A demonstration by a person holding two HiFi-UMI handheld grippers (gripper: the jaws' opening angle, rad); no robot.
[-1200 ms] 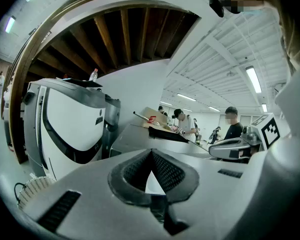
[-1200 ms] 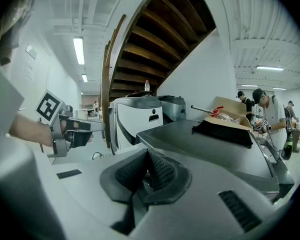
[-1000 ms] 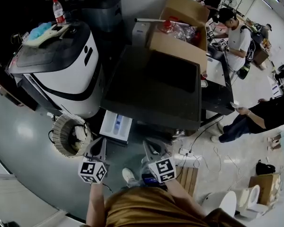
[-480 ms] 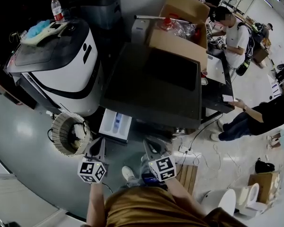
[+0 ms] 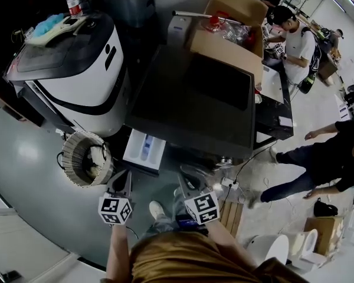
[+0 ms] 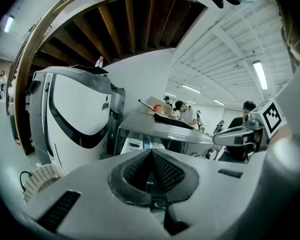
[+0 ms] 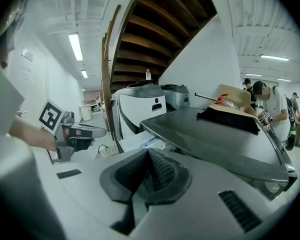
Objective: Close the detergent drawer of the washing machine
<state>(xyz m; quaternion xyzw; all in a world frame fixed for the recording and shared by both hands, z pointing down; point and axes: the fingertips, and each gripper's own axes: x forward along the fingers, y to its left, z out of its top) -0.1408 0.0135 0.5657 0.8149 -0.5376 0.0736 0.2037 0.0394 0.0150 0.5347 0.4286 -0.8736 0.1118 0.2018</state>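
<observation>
Both grippers are hanging in front of the machine and not touching anything. The left gripper [image 5: 121,183] has its jaws pressed together with nothing between them. The right gripper [image 5: 186,186] is the same deal, pinched closed and empty.

The white plastic detergent drawer [image 5: 144,150] with the blue insert is sticking out of the front of the dark grey flat-topped washing machine [image 5: 192,96]. It's just ahead of the two grippers, a bit nearer the left one, and clear of both.

Off to the left of the left gripper there's a round ribbed beige basket [image 5: 85,161] on the floor. Beyond that is a white rounded appliance with a black stripe [image 5: 85,69]. Way ahead of the right gripper, an open brown cardboard box [image 5: 227,37] sits past the far edge of the washer's top.
</observation>
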